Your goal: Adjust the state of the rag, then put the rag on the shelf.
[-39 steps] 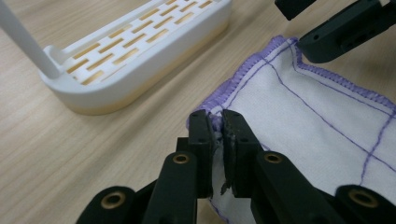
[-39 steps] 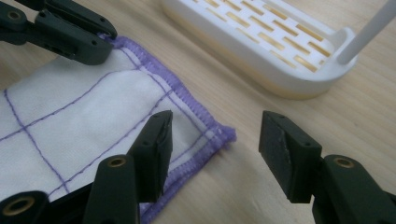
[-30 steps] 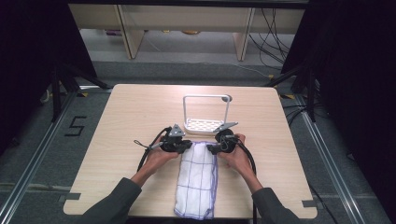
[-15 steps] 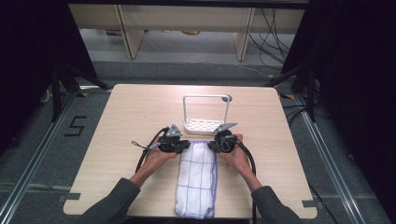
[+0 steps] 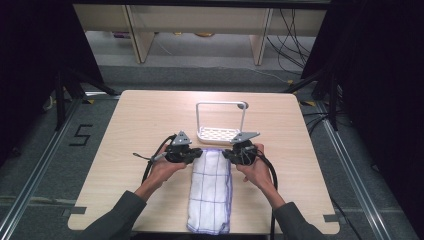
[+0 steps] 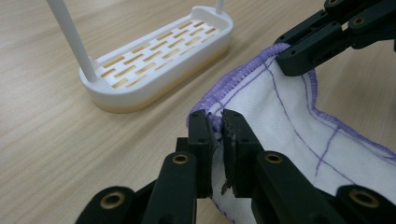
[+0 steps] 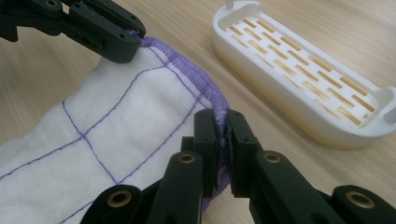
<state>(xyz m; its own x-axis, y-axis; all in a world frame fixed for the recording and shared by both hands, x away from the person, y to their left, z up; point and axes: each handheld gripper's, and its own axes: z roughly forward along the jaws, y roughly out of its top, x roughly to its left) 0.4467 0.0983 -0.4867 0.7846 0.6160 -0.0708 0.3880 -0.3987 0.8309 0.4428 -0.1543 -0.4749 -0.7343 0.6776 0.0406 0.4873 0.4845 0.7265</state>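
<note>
Nearest the person, along the front edge of the surface [image 5: 125,130], a white cloth [image 5: 211,192] with purple grid lines and a purple stitched hem, folded into a long strip running away from the person. At its far end, both corners pinched: left tongs [image 5: 192,155] closed on the cloth's far left corner, jaws pressed together over the hem in the left gripper view [image 6: 215,128]; right tongs [image 5: 230,154] closed on the far right corner, hem squeezed between the jaws in the right gripper view [image 7: 223,122]. Far edge of the cloth raised slightly between the two grips, the rest lying flat on the wood. Hands wrapped around both grippers, forearms in grey sleeves entering from below. Just beyond the cloth's far edge, close but apart, a white rack [image 5: 221,134] with a slotted oval base and a thin upright rectangular frame. Farther off, past the surface, grey floor and pale shelving legs.
</note>
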